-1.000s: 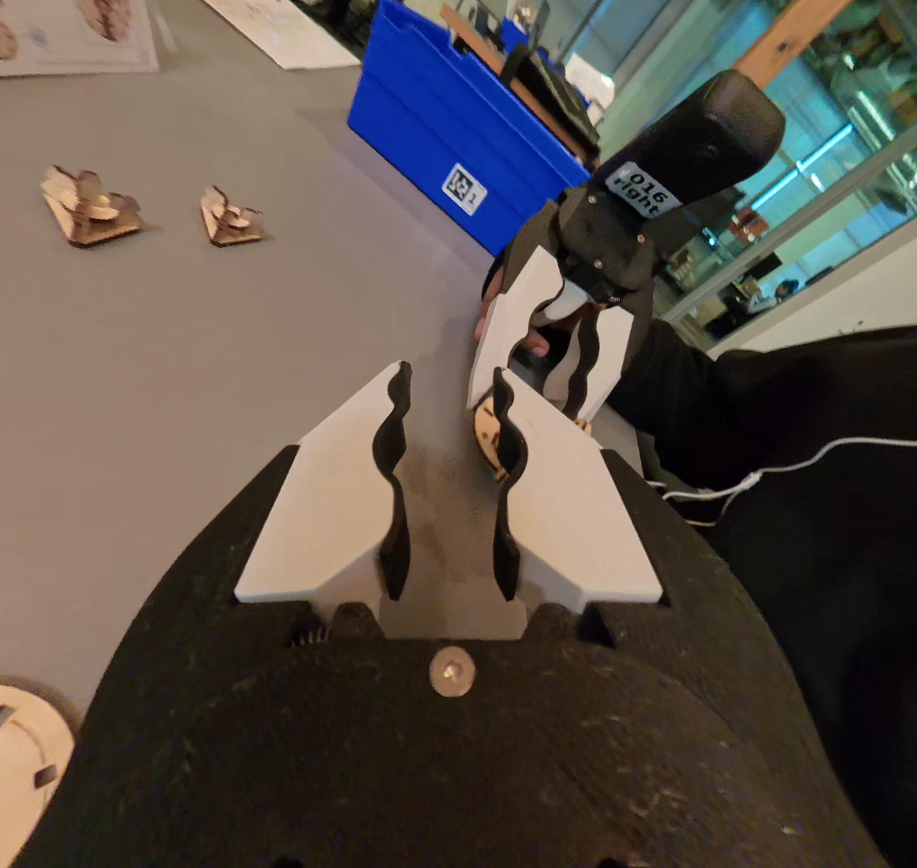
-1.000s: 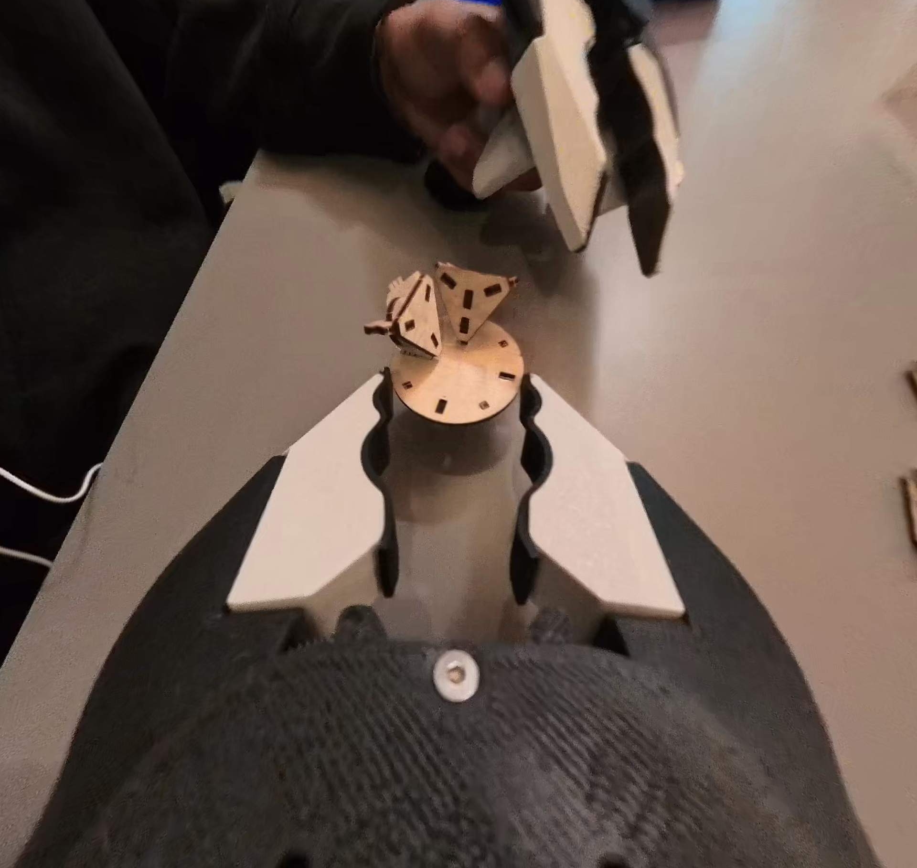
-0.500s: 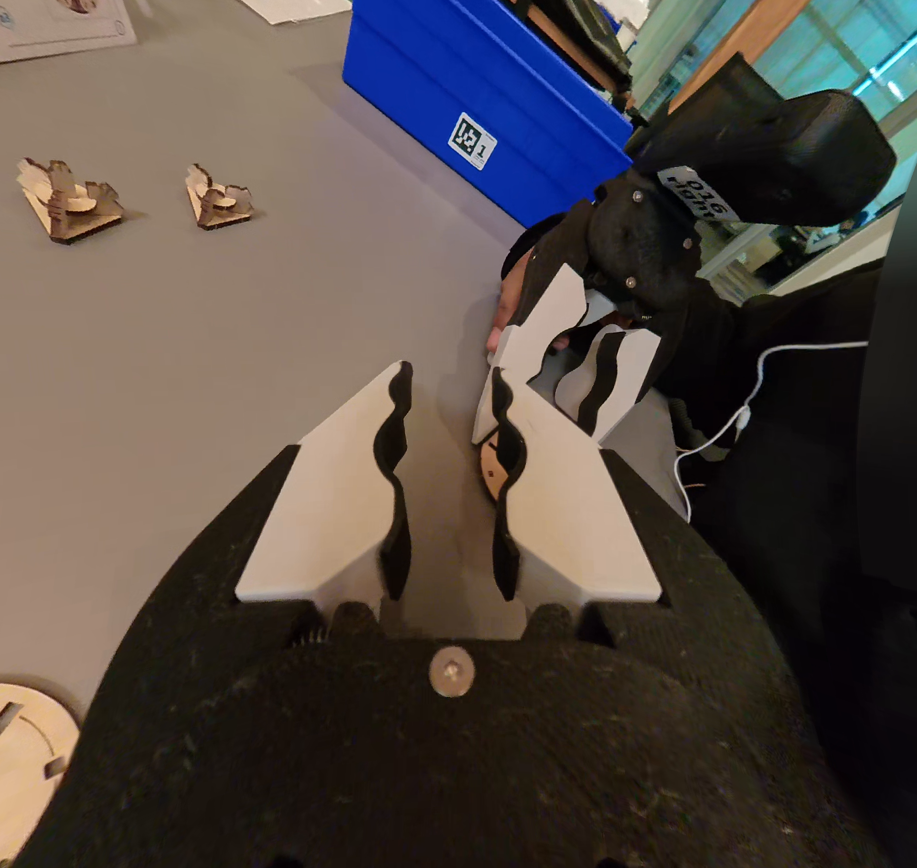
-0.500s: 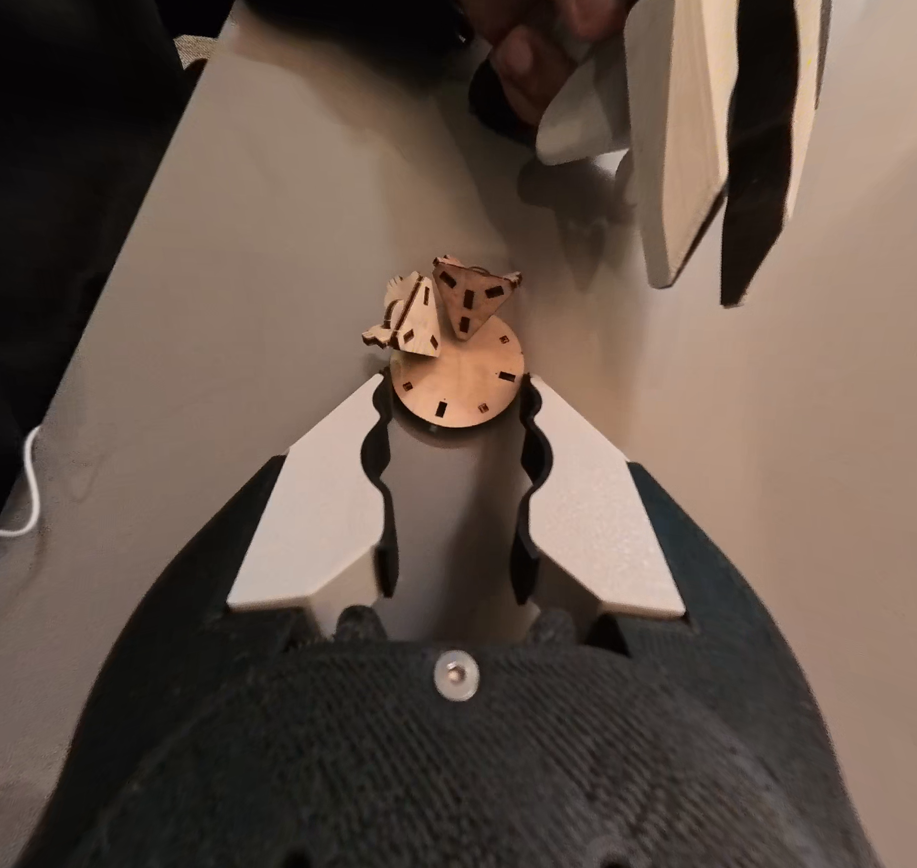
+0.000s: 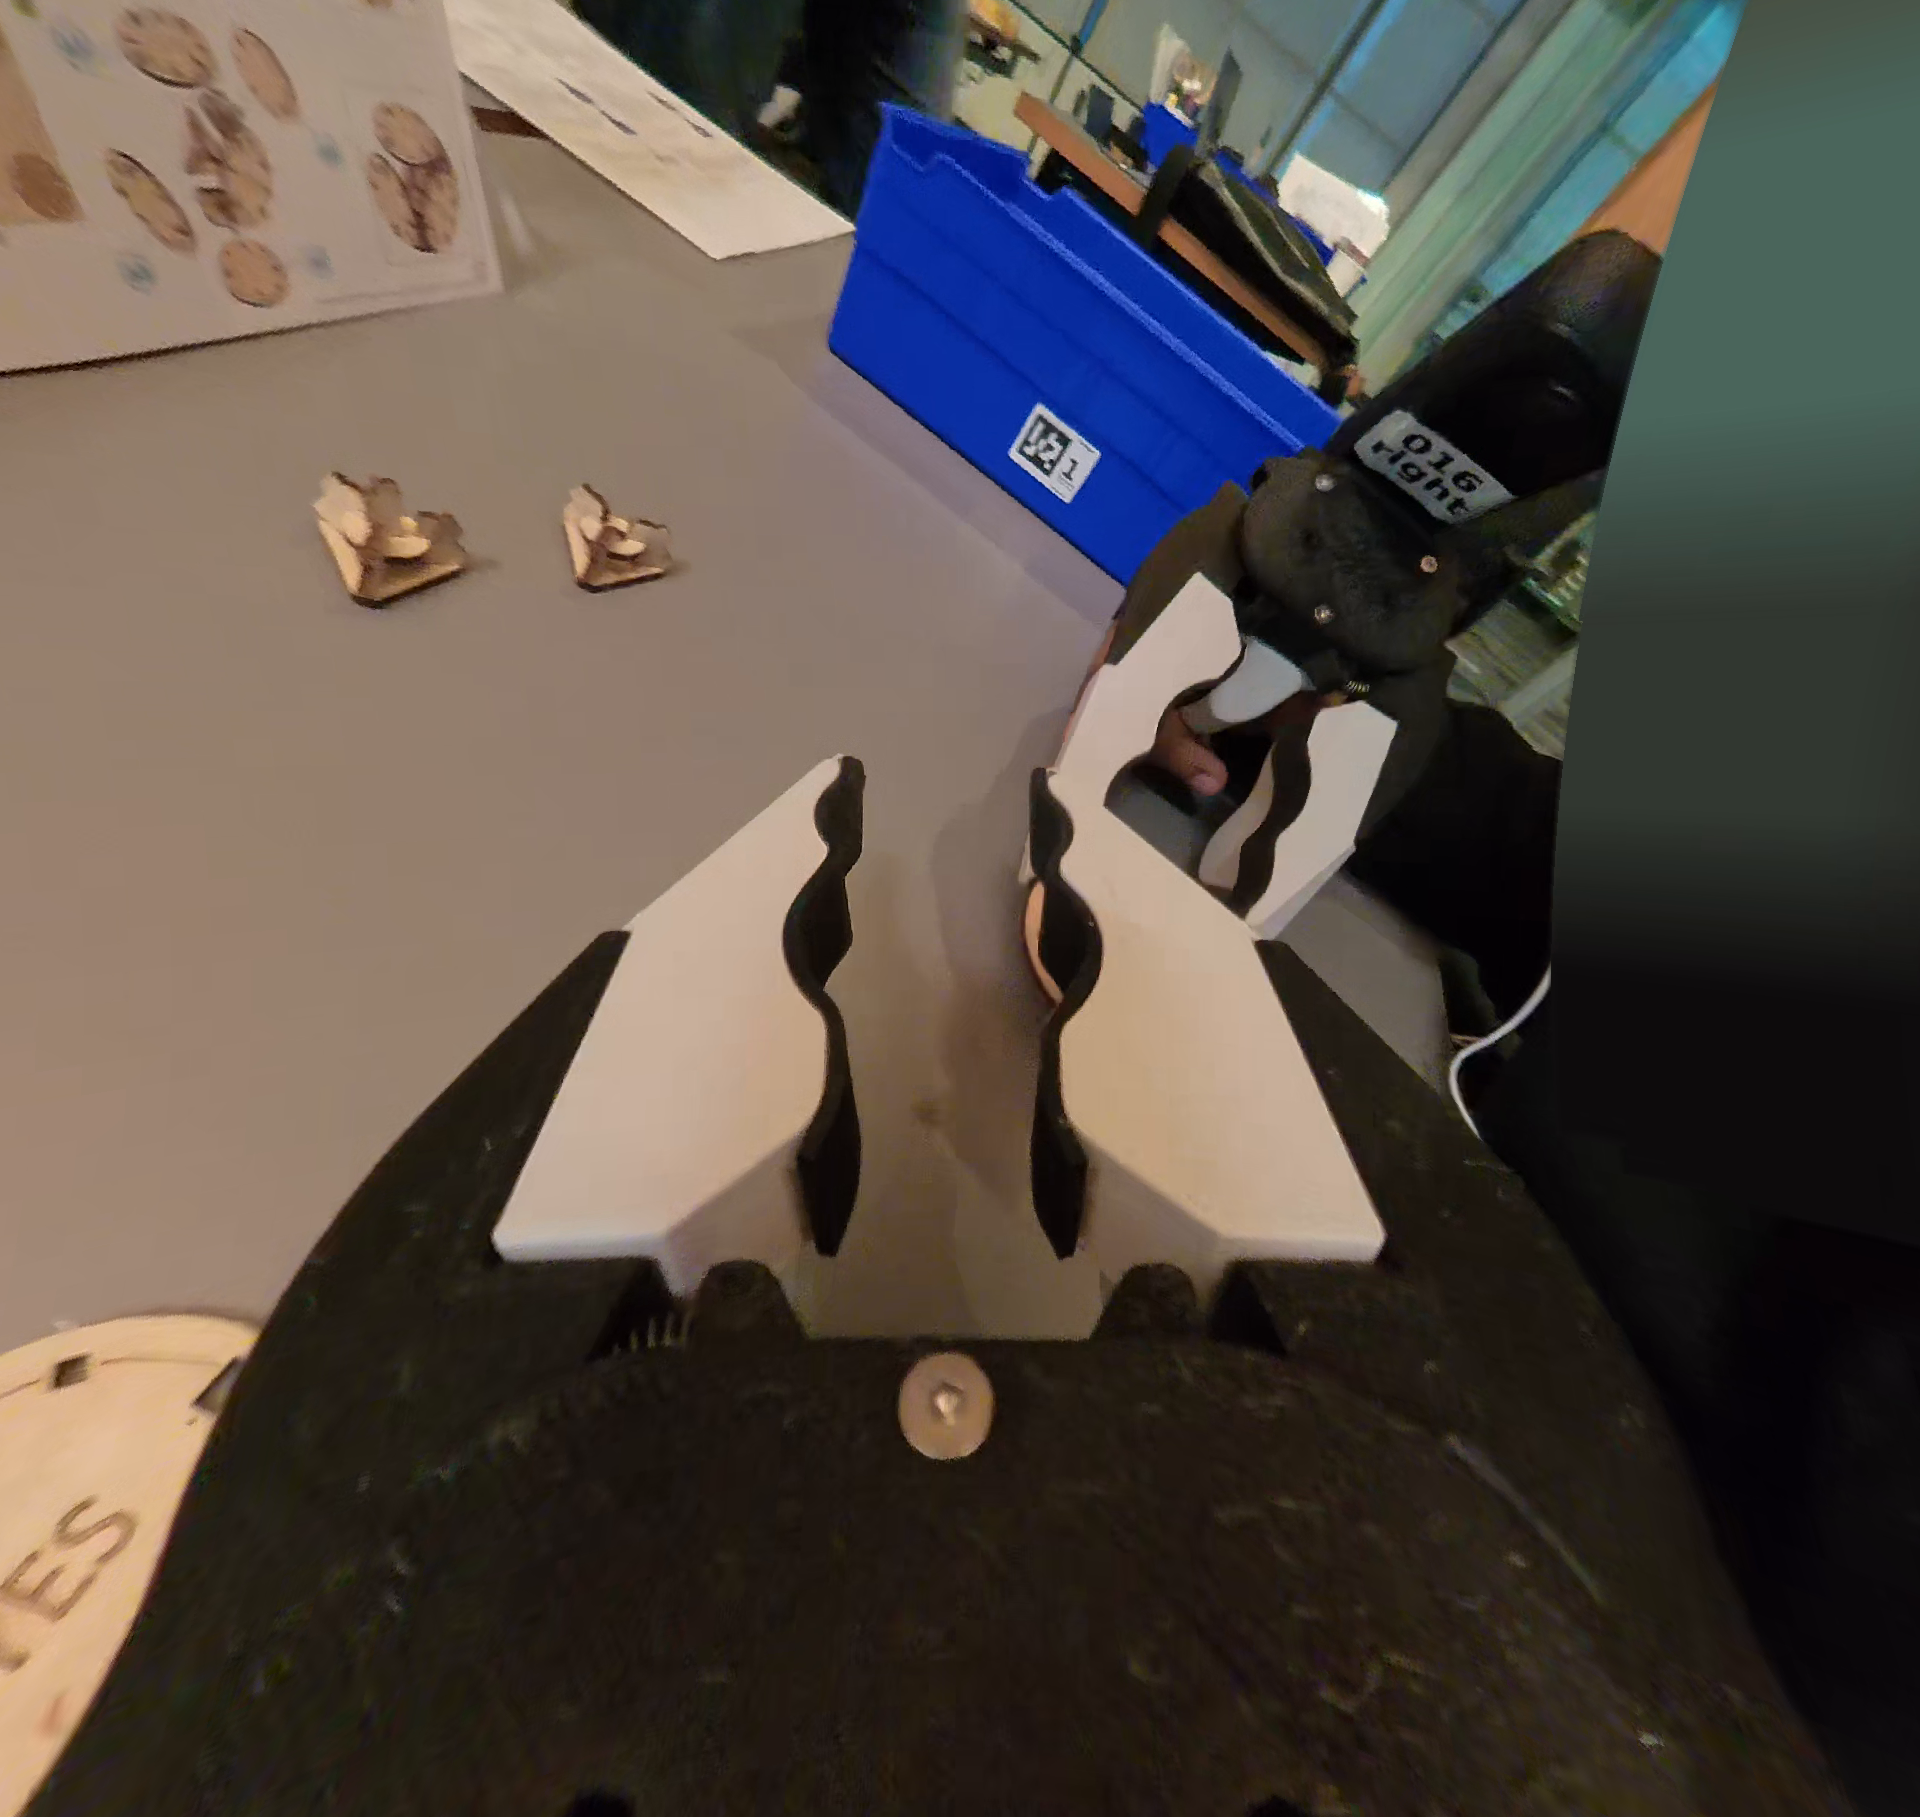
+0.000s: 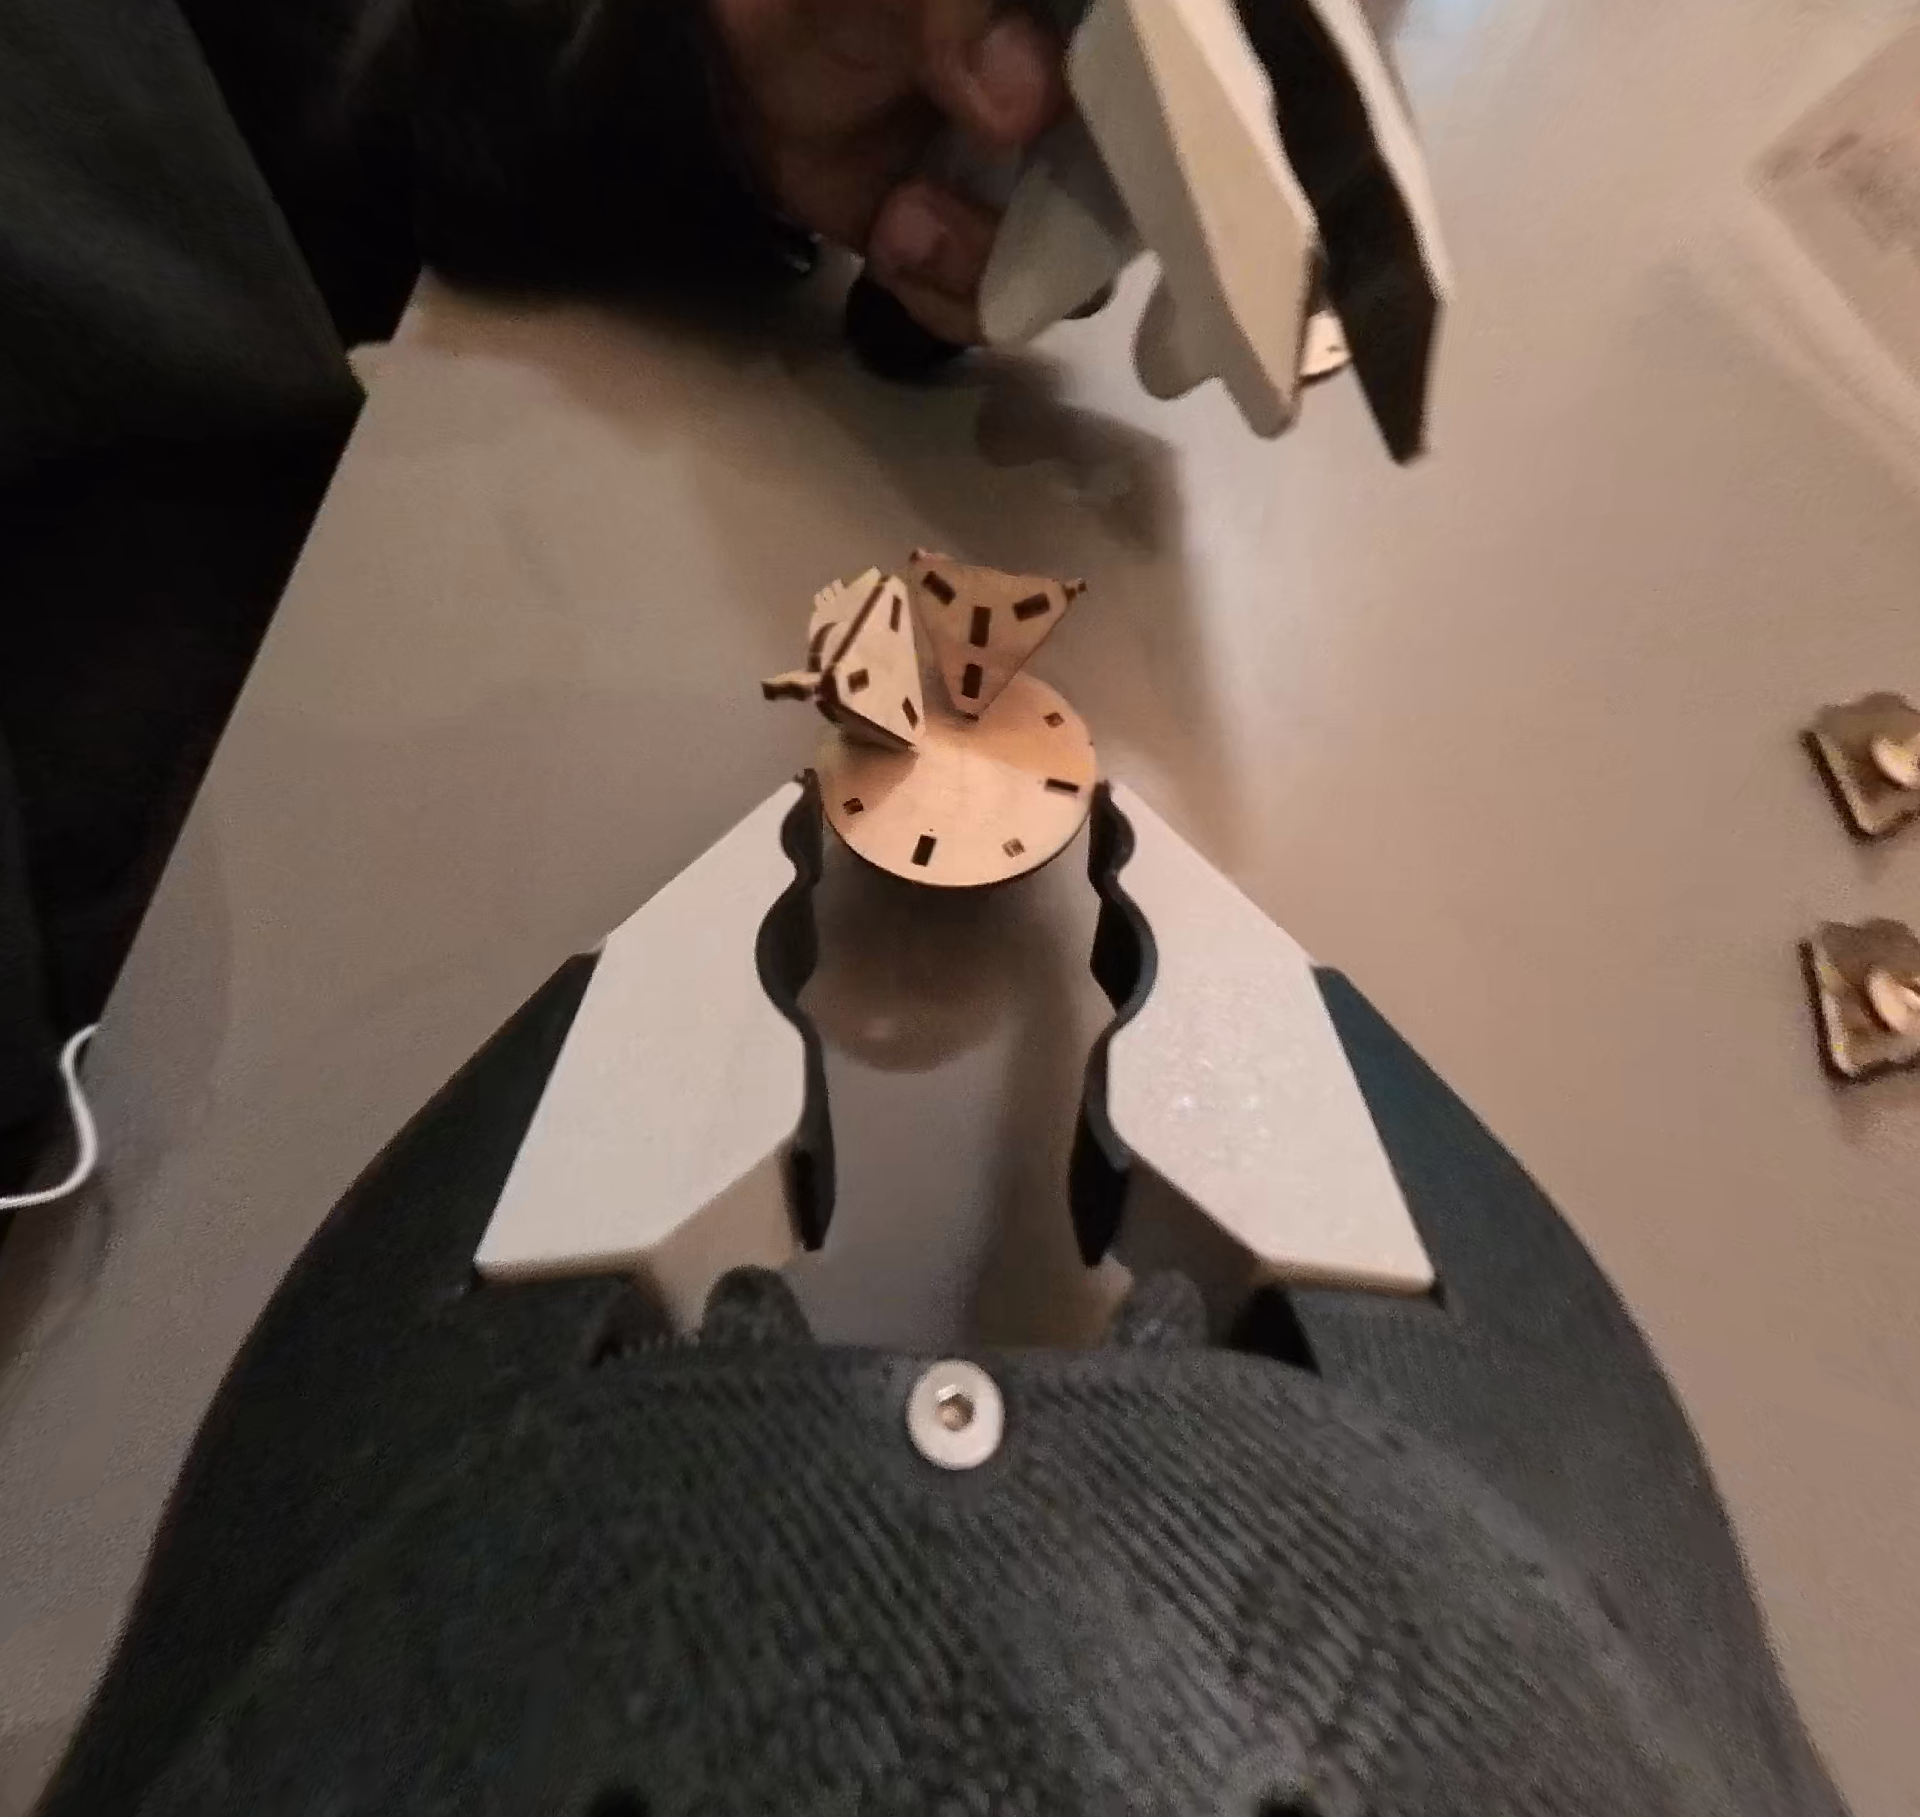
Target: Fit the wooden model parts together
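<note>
Wooden disc [image 6: 961,796] with two slotted triangular pieces [image 6: 935,650] standing on its far half sits clamped edge-on between the right gripper [image 6: 951,811] pads, above the near-left corner of the grey table [image 6: 1455,728]; same grip as a second ago. Left gripper [image 5: 945,791] has its jaws parted with only table between them. Since half a second ago it has drawn back toward the far right, fingers [image 6: 1226,209] blurred. Two small wooden assemblies [image 5: 390,546] lie well apart, far left. Blue bin [image 5: 1039,313] beyond. From the left view the disc is mostly hidden behind a finger; a pale round board [image 5: 83,1455] is cut off.
</note>
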`<state>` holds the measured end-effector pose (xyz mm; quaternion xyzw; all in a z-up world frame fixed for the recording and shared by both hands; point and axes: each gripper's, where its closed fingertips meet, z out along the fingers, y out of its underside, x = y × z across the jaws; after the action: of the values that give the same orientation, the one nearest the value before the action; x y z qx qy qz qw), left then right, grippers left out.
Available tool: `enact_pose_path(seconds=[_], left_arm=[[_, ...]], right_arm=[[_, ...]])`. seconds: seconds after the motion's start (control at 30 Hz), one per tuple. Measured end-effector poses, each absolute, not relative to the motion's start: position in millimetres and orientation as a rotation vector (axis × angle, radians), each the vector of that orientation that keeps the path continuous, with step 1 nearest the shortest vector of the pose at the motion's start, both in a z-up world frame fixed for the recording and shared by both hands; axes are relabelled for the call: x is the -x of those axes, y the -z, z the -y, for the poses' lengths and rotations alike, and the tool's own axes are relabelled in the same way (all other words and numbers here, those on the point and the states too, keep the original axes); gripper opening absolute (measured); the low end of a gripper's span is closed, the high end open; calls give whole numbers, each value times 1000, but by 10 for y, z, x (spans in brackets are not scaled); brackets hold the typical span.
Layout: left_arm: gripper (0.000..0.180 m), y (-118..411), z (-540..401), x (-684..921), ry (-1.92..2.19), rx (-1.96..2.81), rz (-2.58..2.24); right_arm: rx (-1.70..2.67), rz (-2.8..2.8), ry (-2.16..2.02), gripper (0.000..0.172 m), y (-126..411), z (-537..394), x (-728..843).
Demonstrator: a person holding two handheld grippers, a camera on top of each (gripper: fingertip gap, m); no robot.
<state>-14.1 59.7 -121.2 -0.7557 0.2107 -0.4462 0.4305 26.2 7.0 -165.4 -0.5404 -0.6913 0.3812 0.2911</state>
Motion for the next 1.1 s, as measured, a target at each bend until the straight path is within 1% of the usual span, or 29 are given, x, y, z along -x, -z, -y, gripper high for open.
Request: enact_pose_path(seconds=[0.1,0.27,0.43,0.67,1.1], left_arm=[[31,1117,-636,230,1097,1857,-484],[31,948,-622,271,1131,1794,-443],[30,985,-609,222,1134,1799,-456],[30,1137,-547,59,1088,1838,-552],[30,1235,-328,-256,1128,1842,-702]], right_arm=[[1512,1688,-1092,51,1523,-265,-280],[1578,1351,-1398,51,1167,-543,-381],[1509,1140,-1581,50,876,-711,-535],[1389,1163,-1534,51,723,-642,-572],[1150,1285,-1383,51,581,-403,-544]])
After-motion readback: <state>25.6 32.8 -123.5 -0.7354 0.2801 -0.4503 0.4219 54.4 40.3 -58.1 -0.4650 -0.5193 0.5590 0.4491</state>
